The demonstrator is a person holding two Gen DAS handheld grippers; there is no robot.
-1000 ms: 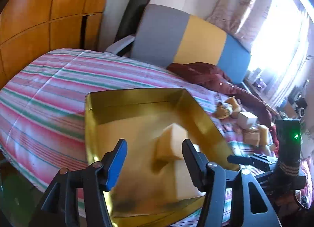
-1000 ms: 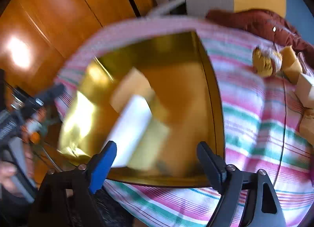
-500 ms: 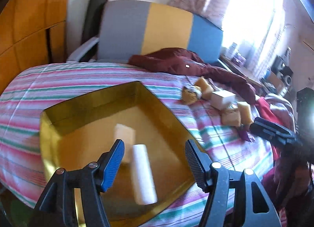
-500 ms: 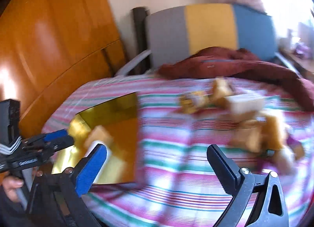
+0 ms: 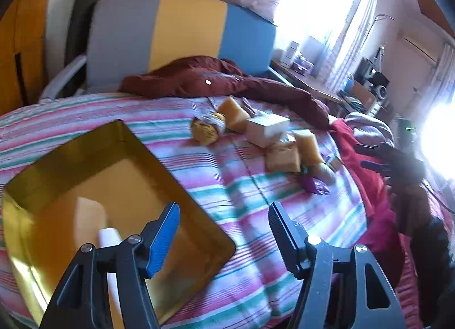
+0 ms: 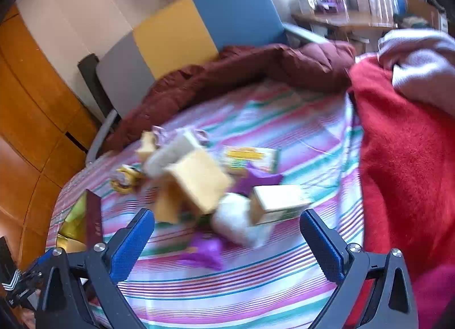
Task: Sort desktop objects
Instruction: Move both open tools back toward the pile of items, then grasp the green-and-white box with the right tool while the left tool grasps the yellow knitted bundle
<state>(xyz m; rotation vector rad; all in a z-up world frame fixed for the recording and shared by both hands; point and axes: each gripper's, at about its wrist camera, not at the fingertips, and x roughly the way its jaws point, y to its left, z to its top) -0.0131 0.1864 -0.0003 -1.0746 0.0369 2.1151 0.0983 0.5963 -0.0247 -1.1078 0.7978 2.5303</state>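
The gold tray [image 5: 71,155] lies on the striped bedcover [image 5: 247,195] and serves here as the landmark. Inside the tray, near its front side, a white cylinder [image 5: 109,239] lies flat, and just behind it there is a pale block [image 5: 88,212]; the block is blurred, so I cannot tell what it is.

The left gripper [image 5: 224,232] hangs above the front right corner of the tray. Its jaws stand apart at a middle width and nothing is between them. The blue pad is over the tray floor and the black one is over the bedcover beside the tray.

The objects not yet sorted are in a loose heap on the bedcover, well to the right of the tray and farther back. The heap contains a round yellow packet [image 5: 206,128], a yellow sponge block [image 5: 234,114], a white box [image 5: 266,129], two more tan blocks [image 5: 284,156], and a purple wrapper [image 5: 315,185]. Behind the heap lies a dark red jacket [image 5: 199,80], and to its right a red blanket [image 5: 366,169].

The right gripper [image 6: 227,240] is over this heap, far from the tray. Its jaws are fully wide and hold nothing. In its view a white rounded thing [image 6: 236,220] and a pale carton [image 6: 277,205] are seen between the pads but below them, not touched.
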